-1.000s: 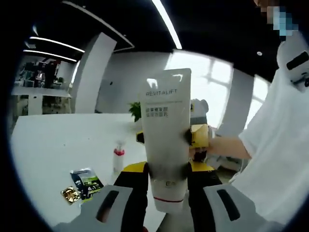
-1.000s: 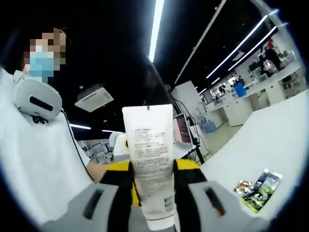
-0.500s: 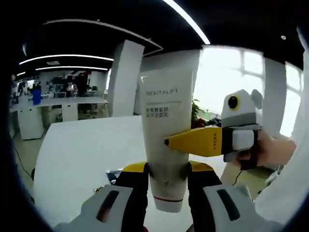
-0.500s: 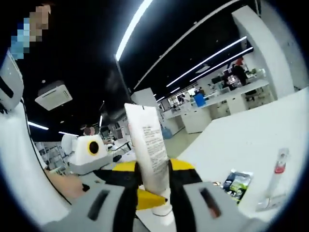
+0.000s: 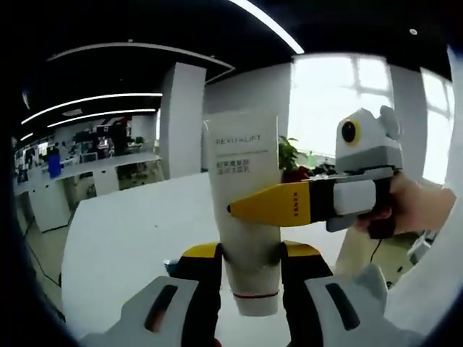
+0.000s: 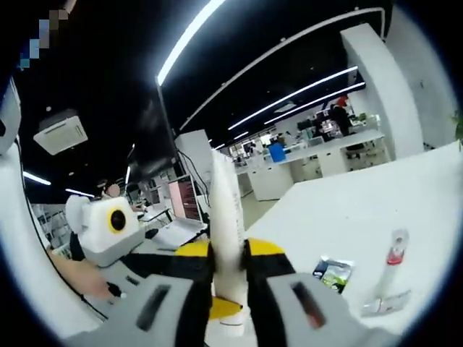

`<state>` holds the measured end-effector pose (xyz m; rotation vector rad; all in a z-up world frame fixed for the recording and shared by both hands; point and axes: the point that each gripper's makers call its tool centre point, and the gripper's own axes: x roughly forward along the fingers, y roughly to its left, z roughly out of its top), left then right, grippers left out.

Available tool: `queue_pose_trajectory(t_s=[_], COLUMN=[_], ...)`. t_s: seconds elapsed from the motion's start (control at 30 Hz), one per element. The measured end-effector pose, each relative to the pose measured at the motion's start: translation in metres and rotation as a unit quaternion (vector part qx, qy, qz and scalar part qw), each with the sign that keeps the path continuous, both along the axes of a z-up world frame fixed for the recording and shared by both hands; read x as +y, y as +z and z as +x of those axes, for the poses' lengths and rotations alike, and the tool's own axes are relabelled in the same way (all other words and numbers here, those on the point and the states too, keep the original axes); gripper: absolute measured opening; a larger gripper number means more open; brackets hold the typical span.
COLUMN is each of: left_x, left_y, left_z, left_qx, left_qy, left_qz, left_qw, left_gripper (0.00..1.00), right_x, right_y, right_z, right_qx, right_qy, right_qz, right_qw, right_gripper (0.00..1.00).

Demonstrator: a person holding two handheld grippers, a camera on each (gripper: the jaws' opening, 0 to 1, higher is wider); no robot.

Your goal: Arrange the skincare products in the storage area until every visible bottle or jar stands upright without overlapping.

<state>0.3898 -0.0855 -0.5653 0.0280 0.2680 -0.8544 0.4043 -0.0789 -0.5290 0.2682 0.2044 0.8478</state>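
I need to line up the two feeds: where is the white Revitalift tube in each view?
Left gripper view: the white tube stands centre, face-on, cap down between the left gripper fingers, with the right gripper crossing it from the right.
Right gripper view: the tube is centre, edge-on, between the right gripper fingers.
Shared landmark: the white table.

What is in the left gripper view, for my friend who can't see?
The left tongs hold a white plastic tube labelled REVITALIFT upright, cap down. The yellow-tipped right tongs, held by a hand, cross in front of it above a white table.
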Motion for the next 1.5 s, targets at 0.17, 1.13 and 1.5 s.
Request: queue_pose_trajectory(t_s=[0.17, 1.13, 1.5], left_x=[-0.002, -0.006, -0.013], left_y=[0.002, 0.043, 0.040], left_z=[-0.006, -0.052, -0.042], left_qx=[-0.010, 0.060, 0.043], left_qy=[-0.043, -0.295, -0.258], left_qz=[0.007, -0.075, -0.064], left_qw=[0.9990, 0.9508, 0.9632], left_gripper=[0.29, 0.19, 0.16], right_x=[-0.003, 0.020, 0.017], right_y=[0.002, 0.036, 0.035], right_z=[-0.005, -0.064, -0.054], right_qx=[-0.001, -0.042, -0.079], right_qy=[0.024, 0.275, 0.244], right_qz=[0.003, 0.018, -0.020], right_qw=[0.9997, 0.9605, 0.9663], right_gripper=[0.15, 0.15, 0.20])
